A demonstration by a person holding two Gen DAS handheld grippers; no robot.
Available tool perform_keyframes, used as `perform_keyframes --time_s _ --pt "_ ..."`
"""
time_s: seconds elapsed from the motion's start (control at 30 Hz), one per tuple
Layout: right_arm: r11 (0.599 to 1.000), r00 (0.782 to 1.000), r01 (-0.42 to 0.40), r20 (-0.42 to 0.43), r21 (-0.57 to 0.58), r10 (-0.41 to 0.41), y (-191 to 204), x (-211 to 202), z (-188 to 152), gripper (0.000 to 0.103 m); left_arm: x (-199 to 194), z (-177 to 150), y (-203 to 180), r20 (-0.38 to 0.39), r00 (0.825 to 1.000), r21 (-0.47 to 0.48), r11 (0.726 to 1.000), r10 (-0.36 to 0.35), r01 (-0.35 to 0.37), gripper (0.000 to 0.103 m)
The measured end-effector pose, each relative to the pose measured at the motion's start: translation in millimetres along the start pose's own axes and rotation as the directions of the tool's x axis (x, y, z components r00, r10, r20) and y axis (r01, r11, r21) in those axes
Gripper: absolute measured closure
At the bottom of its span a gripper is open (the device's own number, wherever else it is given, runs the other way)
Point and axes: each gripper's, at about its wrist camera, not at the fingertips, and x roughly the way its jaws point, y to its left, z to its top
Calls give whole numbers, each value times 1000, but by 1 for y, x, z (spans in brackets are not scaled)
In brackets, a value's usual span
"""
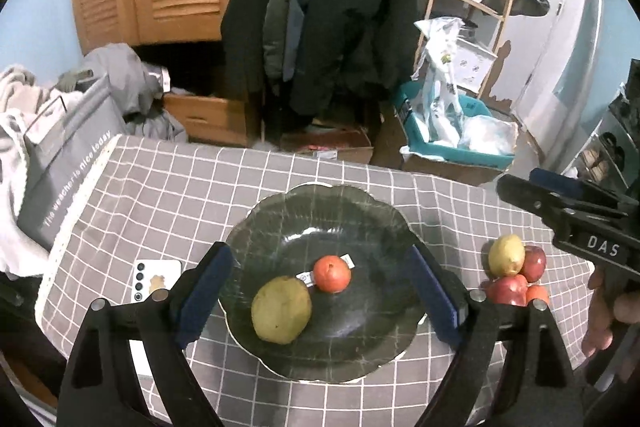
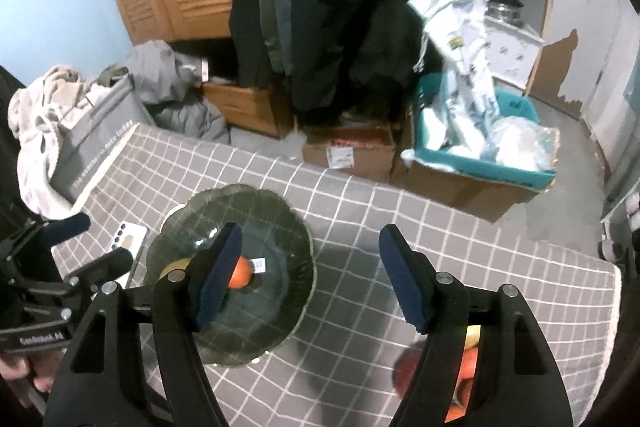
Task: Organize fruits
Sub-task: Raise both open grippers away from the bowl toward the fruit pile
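Cluttered room behind: louvred wooden doors, hanging coats, a shelf rack, cardboard boxes on the floor. Nearer, a desk [image 1: 160, 187] is covered by a grey checked cloth.

A dark scalloped plate [image 1: 280, 219] is set at the middle of the desk, evidently as the collecting place. Two fruits are already lodged in it: a yellow-green pear [image 1: 281, 309] toward the near rim and an orange fruit [image 1: 331, 273] just beyond it, with small white labels beside it. The two are near each other but seem not to touch.

A pile of unsorted fruit [image 1: 516, 275] is left on the cloth to the right of the plate, well clear of its rim: a yellow one on top, red ones and an orange one below. A phone [image 1: 154, 281] is laid face down left of the plate.

Left tongs [image 1: 320, 291] are held above the plate, jaws wide apart, nothing between the pads. Right tongs [image 2: 310, 279] are likewise spread and empty, poised over the cloth between plate and pile; the pile is partly hidden under the right-hand finger in that view.

Judgement: task partly done; both tongs are kept open and raised so that the next fruit from the pile can be taken.
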Motion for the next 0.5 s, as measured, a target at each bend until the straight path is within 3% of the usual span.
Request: perform_keyframes --time_s 0.27,0.37,0.5 --pt "998 995 55 83 -3 -55 -20 -56 -8 31 -23 6 -18 40 999 15 999 -34 34 13" --pt "997 988 74 135 -4 -73 -27 -80 -11 24 -34 8 -28 63 997 22 999 -45 43 13" --pt "996 978 84 193 14 -85 -38 -107 -15 23 -47 12 -40 91 994 36 997 -65 62 13"
